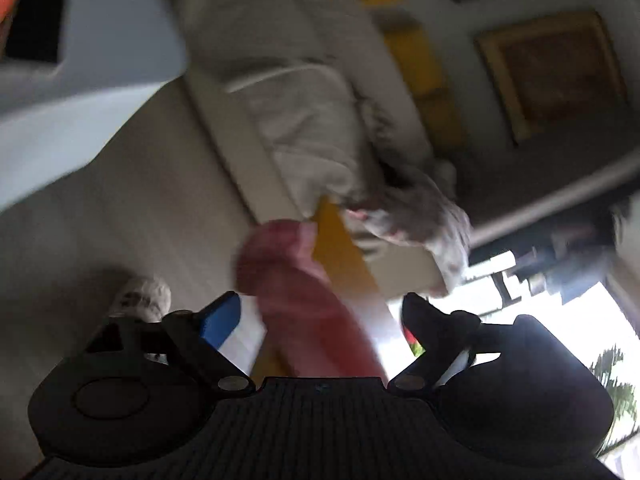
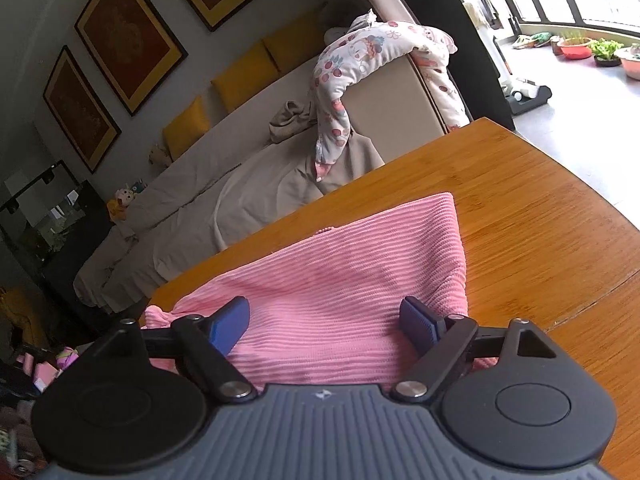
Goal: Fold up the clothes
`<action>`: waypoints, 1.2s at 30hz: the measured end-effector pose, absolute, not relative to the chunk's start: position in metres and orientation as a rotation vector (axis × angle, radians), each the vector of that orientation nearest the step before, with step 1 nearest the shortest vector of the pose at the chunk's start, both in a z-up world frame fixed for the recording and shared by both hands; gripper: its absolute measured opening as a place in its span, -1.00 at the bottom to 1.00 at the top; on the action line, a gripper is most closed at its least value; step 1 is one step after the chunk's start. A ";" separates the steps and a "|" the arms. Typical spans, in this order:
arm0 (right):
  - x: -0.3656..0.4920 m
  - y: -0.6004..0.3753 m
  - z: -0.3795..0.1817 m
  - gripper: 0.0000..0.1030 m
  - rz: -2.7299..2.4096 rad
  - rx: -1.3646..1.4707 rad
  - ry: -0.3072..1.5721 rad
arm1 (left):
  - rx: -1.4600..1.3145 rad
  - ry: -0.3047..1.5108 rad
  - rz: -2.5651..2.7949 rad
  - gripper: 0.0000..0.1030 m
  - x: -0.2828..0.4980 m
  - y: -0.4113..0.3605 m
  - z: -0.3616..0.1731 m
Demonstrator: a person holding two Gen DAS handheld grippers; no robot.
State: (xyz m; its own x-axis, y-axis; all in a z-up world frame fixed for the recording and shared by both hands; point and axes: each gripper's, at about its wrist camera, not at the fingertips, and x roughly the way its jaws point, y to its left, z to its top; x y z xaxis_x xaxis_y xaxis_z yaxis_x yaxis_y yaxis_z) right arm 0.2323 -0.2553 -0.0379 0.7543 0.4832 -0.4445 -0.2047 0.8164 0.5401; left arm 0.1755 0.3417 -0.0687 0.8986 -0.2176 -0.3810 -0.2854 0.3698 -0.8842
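Right wrist view has the pink ribbed garment (image 2: pixel 344 276) flat on the wooden table (image 2: pixel 540 220), directly under and ahead of the right gripper (image 2: pixel 326 324), whose jaws stand wide apart and grip nothing. Its long axis runs near-left to far-right, ribs crossing it. Left gripper (image 1: pixel 320 312), blurred, gapes around a hanging pink fold without pinching it.

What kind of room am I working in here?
Most likely a home living room: a long sofa with yellow cushions, framed pictures above it, and a wooden table holding the pink garment.
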 end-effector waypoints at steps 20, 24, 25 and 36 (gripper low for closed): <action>0.227 -0.266 -0.039 0.69 0.402 0.564 0.567 | -0.781 0.419 -0.111 -0.70 0.236 0.218 0.075; 0.223 -0.273 -0.039 0.78 0.394 0.603 0.533 | -0.775 0.441 -0.292 -0.70 0.259 0.147 0.115; 0.222 -0.275 -0.039 0.79 0.390 0.615 0.526 | -0.780 0.456 -0.343 -0.67 0.266 0.127 0.122; 0.223 -0.298 -0.049 0.80 0.362 0.801 0.487 | -0.676 0.476 -0.685 0.72 0.253 0.041 0.135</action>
State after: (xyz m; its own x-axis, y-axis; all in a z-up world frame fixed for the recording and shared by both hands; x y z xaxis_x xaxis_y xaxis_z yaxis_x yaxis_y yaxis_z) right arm 0.2230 -0.2981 -0.0494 0.8309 0.4831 -0.2761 -0.1248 0.6453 0.7537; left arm 0.2533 0.0409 0.1351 0.6844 -0.7067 -0.1793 0.4149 0.5797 -0.7012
